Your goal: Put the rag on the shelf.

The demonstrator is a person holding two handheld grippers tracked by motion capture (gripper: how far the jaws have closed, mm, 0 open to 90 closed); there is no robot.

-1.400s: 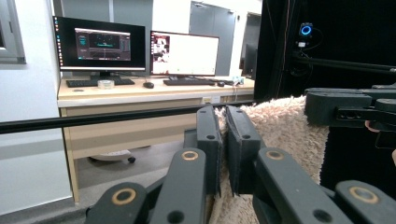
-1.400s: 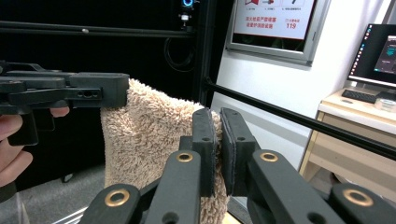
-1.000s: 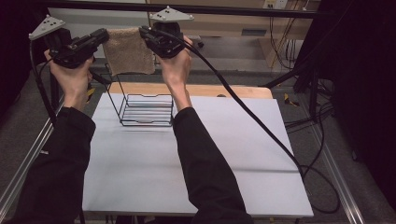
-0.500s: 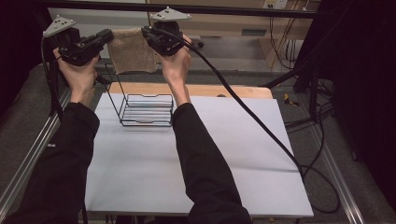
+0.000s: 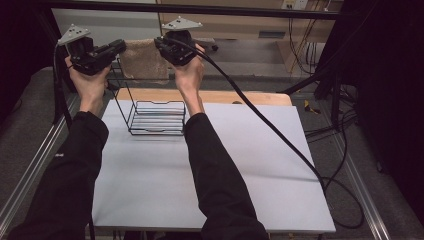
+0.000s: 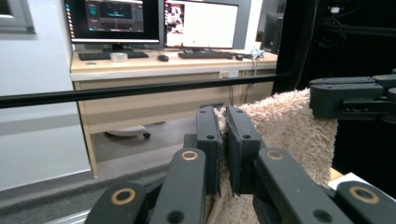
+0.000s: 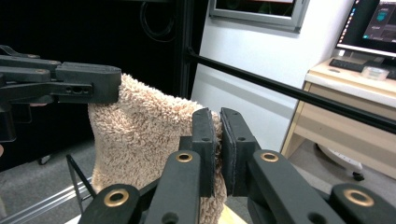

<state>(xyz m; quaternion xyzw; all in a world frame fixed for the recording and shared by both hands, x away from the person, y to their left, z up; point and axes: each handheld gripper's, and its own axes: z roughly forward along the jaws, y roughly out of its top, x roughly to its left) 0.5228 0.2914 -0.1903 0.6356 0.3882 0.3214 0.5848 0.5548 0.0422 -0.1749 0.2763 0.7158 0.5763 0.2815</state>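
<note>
Holding the beige fluffy towel (image 5: 145, 60) stretched between both tools, I have it up in the air above the black wire rack (image 5: 152, 116), each top corner pinched. My left hand-held gripper (image 5: 116, 48) has its jaws clamped nearly together on the left corner, and my right hand-held gripper (image 5: 161, 46) is clamped the same way on the right corner. So the pick-up and spreading look done. What I judge is left: lowering the towel over the rack's upright wire, then letting go. The rack stands at the far left of the white desk (image 5: 240, 165), which carries nothing else.
</note>
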